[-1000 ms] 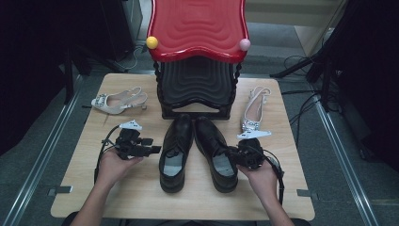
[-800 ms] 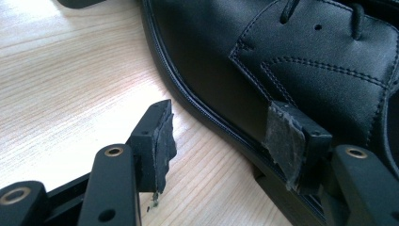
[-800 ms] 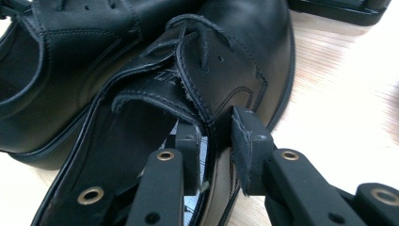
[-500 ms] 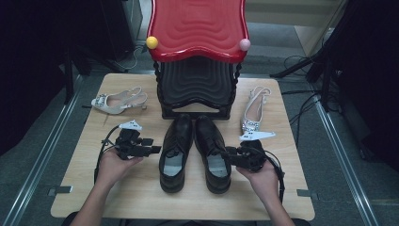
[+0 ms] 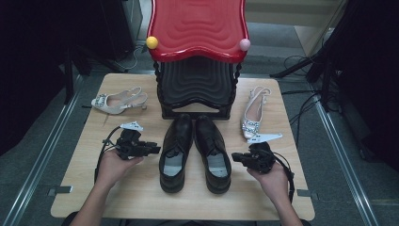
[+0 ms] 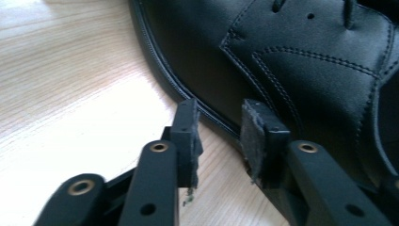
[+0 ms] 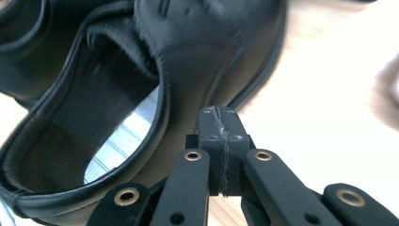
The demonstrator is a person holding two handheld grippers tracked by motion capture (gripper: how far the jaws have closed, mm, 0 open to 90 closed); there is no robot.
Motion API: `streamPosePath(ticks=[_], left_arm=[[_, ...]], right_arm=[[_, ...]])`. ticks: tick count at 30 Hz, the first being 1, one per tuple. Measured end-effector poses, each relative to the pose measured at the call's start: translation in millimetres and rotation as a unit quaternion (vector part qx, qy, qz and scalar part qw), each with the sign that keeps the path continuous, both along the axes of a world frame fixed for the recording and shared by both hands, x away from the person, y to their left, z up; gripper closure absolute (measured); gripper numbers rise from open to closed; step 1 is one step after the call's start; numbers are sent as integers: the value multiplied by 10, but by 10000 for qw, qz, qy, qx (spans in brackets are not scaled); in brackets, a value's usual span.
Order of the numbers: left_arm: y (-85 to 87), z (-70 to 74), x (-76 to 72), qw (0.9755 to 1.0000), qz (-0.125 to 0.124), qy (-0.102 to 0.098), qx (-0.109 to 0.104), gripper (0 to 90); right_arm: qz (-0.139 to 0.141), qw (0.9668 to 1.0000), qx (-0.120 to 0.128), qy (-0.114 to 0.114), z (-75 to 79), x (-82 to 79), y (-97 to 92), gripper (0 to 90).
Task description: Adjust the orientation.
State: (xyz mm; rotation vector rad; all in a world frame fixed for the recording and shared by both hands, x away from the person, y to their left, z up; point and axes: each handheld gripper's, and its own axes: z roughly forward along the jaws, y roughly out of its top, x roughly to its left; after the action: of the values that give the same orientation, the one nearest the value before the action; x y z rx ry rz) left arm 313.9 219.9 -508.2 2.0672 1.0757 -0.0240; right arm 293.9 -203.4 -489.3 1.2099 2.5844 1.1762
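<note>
Two black leather lace-up shoes are set side by side at the middle of the wooden table (image 5: 141,197), toes pointing far and heel openings near; stitched seams, a welted sole edge and a pale insole are seen on each. The left black shoe (image 5: 176,153) is met at its outer side by the left gripper (image 5: 153,149), held level in the left hand (image 5: 113,165); its jaws have just been closing and are now partly spread, a gap left between the pads, with the shoe's sole edge just beyond their tips in the left gripper view (image 6: 217,136), and no pinch on the leather can be made out. The right gripper (image 5: 236,159), held in the right hand (image 5: 273,176), is placed just beside the outer side of the right black shoe (image 5: 214,153); its jaws are pressed together with nothing between them, as the right gripper view (image 7: 219,141) shows. Bare tabletop is left near the shoes' heels and along the near edge. Far of the shoes a black stand with a red top (image 5: 197,28) is set, close to their toes. Two pale heeled sandals are counted: one (image 5: 117,101) lying at the far left, one (image 5: 254,113) at the far right, well apart. Two small balls, one yellow (image 5: 152,42) and one pink (image 5: 244,44), are seen at the red top's corners.
</note>
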Motion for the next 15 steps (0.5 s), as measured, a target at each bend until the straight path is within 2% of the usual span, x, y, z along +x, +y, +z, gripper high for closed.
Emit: streamPosePath(ticks=[5,11,15], left_arm=[[-5,1,0,9999,-52,49,-78,752],[-28,-12,4,9999,-94,99,-63,755],[-26,-15,7,9999,-70,108,-57,752]], right_arm=[[107,9999,-94,3,-40,-13,100,900],[52,10000,23,62,-57,-20,112,900],[176,9997,130,142,-74,-28,159,900]])
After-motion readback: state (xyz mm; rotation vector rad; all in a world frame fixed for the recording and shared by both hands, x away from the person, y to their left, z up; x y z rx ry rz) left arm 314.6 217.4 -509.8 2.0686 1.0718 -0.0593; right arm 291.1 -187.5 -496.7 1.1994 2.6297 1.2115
